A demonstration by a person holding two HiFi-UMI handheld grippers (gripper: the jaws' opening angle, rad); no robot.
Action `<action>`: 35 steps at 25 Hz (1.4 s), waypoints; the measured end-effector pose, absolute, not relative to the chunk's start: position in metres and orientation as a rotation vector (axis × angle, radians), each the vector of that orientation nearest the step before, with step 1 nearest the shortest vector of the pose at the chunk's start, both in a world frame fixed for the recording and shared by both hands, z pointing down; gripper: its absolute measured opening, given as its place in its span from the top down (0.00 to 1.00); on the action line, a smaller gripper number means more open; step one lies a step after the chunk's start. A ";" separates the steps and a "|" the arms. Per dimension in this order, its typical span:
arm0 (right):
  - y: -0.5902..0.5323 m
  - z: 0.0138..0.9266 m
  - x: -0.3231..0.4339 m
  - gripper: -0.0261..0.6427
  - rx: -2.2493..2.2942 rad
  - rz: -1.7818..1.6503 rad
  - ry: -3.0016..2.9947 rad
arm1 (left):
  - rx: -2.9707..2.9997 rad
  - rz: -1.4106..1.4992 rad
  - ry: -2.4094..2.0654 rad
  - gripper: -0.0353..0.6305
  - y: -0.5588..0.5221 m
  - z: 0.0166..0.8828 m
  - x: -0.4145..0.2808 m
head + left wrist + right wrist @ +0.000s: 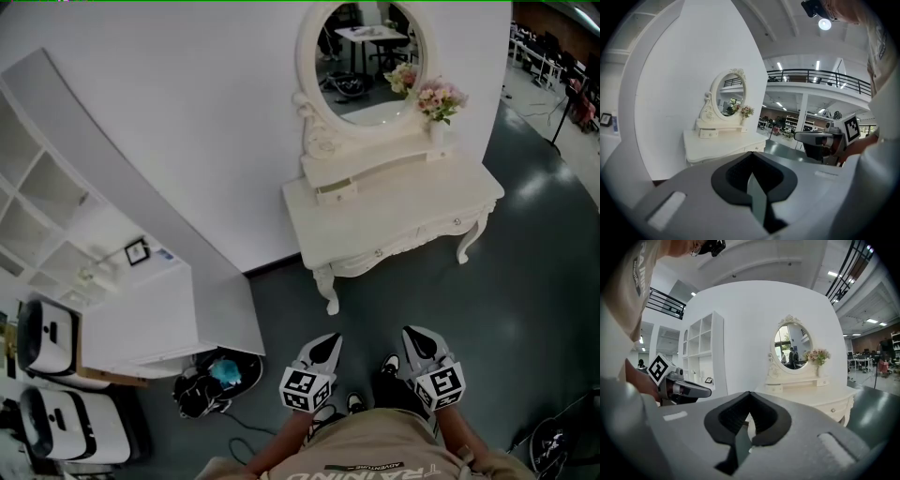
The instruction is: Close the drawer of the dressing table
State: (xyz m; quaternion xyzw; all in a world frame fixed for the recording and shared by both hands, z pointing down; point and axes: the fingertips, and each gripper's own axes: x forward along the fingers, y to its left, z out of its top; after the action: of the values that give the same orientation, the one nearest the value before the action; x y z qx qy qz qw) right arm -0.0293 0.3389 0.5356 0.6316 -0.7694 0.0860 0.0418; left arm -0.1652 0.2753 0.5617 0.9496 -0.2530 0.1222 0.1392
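The white dressing table (394,211) stands against the wall ahead, with an oval mirror (367,58) on top. A small drawer (336,191) at the left of its upper shelf sticks out a little; it also shows in the left gripper view (708,133) and the right gripper view (776,387). My left gripper (324,345) and right gripper (418,336) are held close to my body, well short of the table. Both are shut with nothing in them. The jaw tips meet in each gripper view, on the left gripper (751,153) and the right gripper (749,393).
A vase of pink flowers (439,99) stands on the table's right end. A white shelf unit (56,216) runs along the left. Dark bags (212,380) and white cases (52,339) lie on the floor at lower left. Cables (553,441) lie at lower right.
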 end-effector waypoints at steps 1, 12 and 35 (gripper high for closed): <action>0.328 0.532 -0.024 0.96 1.925 0.249 -2.370 | 2.752 0.366 -0.725 0.92 0.268 0.559 -0.158; 0.244 0.522 0.047 0.96 1.880 0.211 -2.443 | 2.780 0.377 -0.715 0.92 0.198 0.534 -0.066; 0.162 0.543 0.100 0.96 1.783 0.315 -2.450 | 2.666 0.325 -0.829 0.92 0.101 0.545 -0.017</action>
State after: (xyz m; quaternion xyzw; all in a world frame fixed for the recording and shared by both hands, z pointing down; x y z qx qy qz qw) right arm 0.1005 0.1623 0.5427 0.5845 -0.8034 0.1031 0.0475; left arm -0.0167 0.1013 0.5446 0.9355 -0.2908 0.1141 0.1649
